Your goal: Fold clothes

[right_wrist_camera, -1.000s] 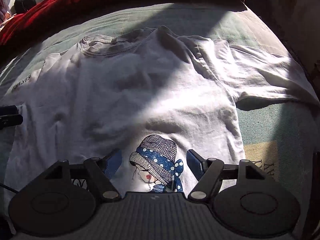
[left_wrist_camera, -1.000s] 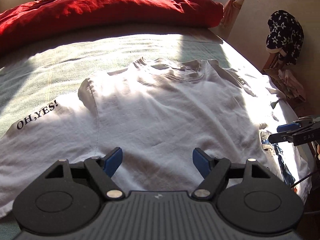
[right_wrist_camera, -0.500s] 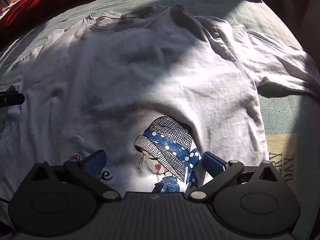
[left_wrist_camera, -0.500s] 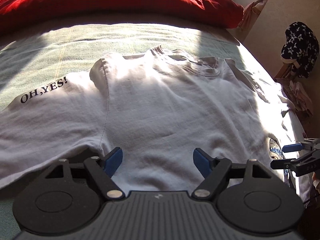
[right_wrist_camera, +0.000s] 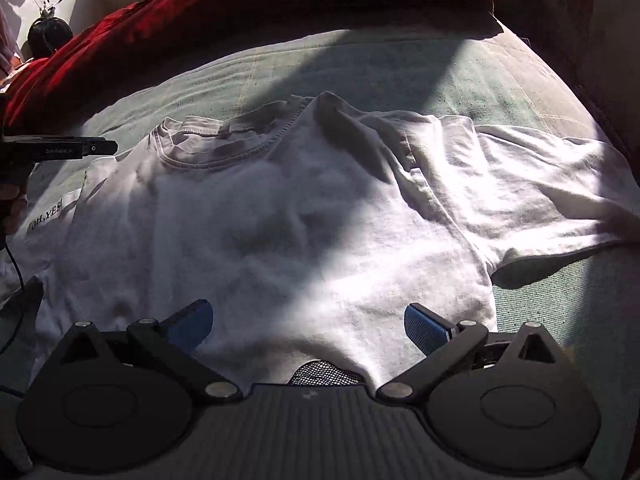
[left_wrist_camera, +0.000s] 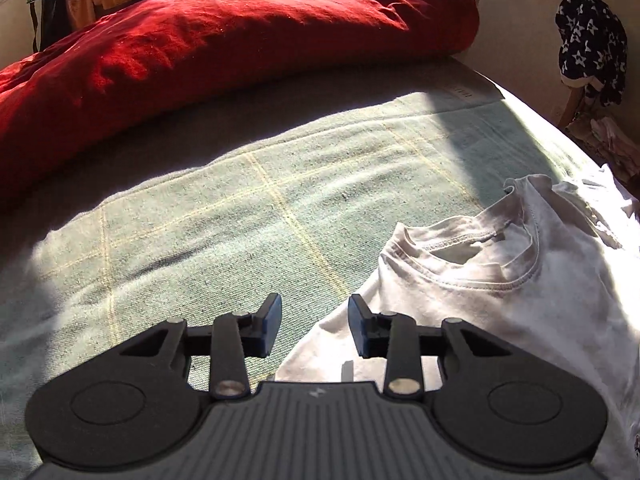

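A white T-shirt (right_wrist_camera: 300, 220) lies face up and spread flat on the green blanket (left_wrist_camera: 240, 208), collar (right_wrist_camera: 224, 140) toward the far side. Its left sleeve carries the print "OH,YES!" (right_wrist_camera: 48, 216). My left gripper (left_wrist_camera: 314, 328) is open with a narrow gap and hovers over the shirt's left shoulder edge beside the collar (left_wrist_camera: 472, 248); it also shows at the left edge of the right wrist view as the left gripper (right_wrist_camera: 80, 148). My right gripper (right_wrist_camera: 308, 320) stands wide open above the lower chest, just past the printed hat (right_wrist_camera: 324, 376), with nothing held.
A red duvet (left_wrist_camera: 200, 48) is bunched along the far side of the bed. A dark star-patterned garment (left_wrist_camera: 592, 52) hangs on a chair past the bed's right edge. Bare blanket stretches left of the shirt, and the right sleeve (right_wrist_camera: 560, 192) lies wrinkled near the edge.
My left gripper has travelled from the shirt's lower body up to the left shoulder, and its jaws have narrowed. My right gripper's jaws have opened wider and it sits farther up over the print.
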`<state>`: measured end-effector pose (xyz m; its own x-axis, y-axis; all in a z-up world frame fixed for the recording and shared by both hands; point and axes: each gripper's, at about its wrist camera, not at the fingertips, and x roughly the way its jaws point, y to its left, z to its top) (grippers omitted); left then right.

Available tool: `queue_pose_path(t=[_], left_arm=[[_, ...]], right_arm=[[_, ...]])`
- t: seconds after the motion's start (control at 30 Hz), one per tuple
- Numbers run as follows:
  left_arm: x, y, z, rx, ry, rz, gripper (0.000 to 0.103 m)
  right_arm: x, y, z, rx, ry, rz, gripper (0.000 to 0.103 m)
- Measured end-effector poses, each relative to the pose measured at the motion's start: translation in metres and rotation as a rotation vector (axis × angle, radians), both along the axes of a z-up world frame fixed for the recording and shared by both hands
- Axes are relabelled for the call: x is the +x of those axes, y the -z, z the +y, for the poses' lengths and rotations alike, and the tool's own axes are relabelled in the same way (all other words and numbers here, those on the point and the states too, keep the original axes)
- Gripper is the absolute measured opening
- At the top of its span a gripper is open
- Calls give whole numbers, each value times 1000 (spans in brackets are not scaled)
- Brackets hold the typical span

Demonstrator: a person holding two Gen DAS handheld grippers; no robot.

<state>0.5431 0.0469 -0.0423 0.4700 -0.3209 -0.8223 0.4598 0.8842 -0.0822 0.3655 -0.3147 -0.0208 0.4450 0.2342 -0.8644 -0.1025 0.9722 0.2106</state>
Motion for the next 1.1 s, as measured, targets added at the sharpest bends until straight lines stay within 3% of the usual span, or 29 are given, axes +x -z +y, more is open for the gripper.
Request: queue_pose_path(t=[0.03,0.13,0.2,0.23,0.4,0.5,0.6,0.67,0.83,1.07,1.1], left_arm=[[4,6,-1,8,37,54,36],[0,11,-11,66,113,70,34],[-2,7,-11,94,74,65,2],[-4,4,-10,106,44,60,0],[-21,-2,19,61,-113,97,1],[-27,-1,24,38,-127,77,8],[-19,-12,21,-7,-144,38,8],[-11,-24,16,-39,-139,3,19],[13,-42,-59,-99,39,-7,37],[35,-40,-214,-99,389,-17,41],[34,-38,-232,-68,443,-32,42]], right_arm=[[1,1,0,1,3,2,103],[4,1,2,-15,9,-2,103],[6,1,3,-28,10,-7,103],[8,0,4,-28,10,-7,103],[14,-3,8,-19,1,-16,103],[19,-4,9,-14,-13,-22,103],[25,-5,8,-20,-28,-27,103],[28,-7,7,-32,-35,-36,103],[36,-8,2,-10,-26,-34,103],[18,1,6,68,-38,5,103],[14,3,6,76,-39,10,103]])
